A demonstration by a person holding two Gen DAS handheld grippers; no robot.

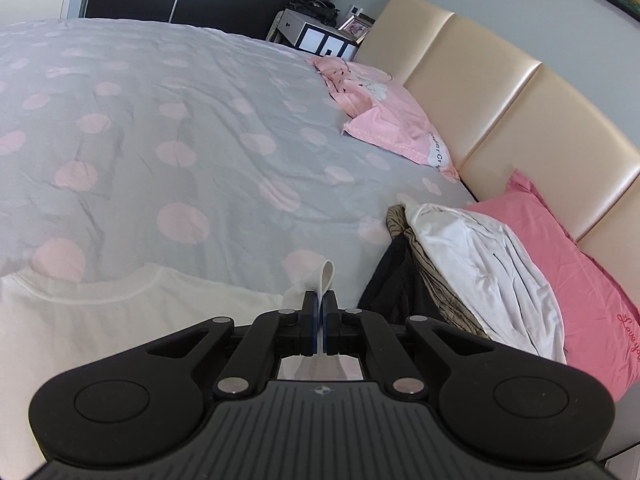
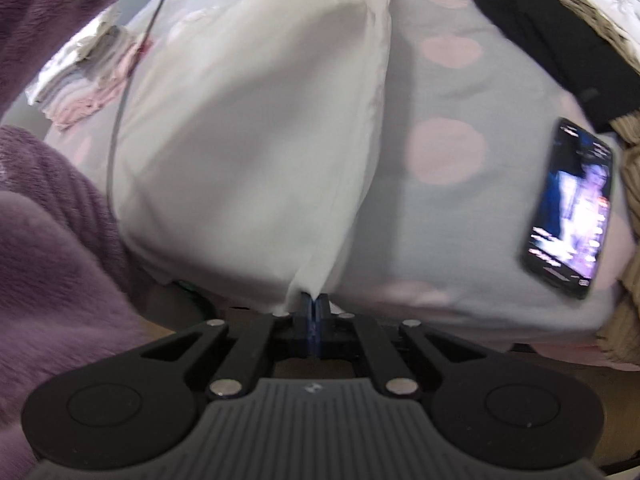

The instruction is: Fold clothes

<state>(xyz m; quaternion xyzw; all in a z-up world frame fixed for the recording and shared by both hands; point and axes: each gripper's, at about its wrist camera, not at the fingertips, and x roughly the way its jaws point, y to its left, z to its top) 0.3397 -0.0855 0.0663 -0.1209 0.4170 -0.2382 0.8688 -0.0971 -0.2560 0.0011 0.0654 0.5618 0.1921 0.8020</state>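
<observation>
A white T-shirt (image 1: 120, 320) lies on the grey bedspread with pink dots (image 1: 180, 120), its neckline toward the bed's middle. My left gripper (image 1: 319, 300) is shut on a fold of the shirt's sleeve edge, which sticks up past the fingertips. In the right wrist view the same white T-shirt (image 2: 248, 128) stretches away from me over the bedspread (image 2: 460, 100). My right gripper (image 2: 315, 300) is shut on its near hem corner, at the bed's edge. That view is blurred.
A pile of clothes (image 1: 472, 264), white, striped tan and black, sits by a pink pillow (image 1: 560, 248) and the cream headboard (image 1: 500, 92). A lit phone (image 2: 572, 208) lies on the bed right of the shirt. A purple fleece sleeve (image 2: 52, 240) and a thin cable (image 2: 120, 120) are at left.
</observation>
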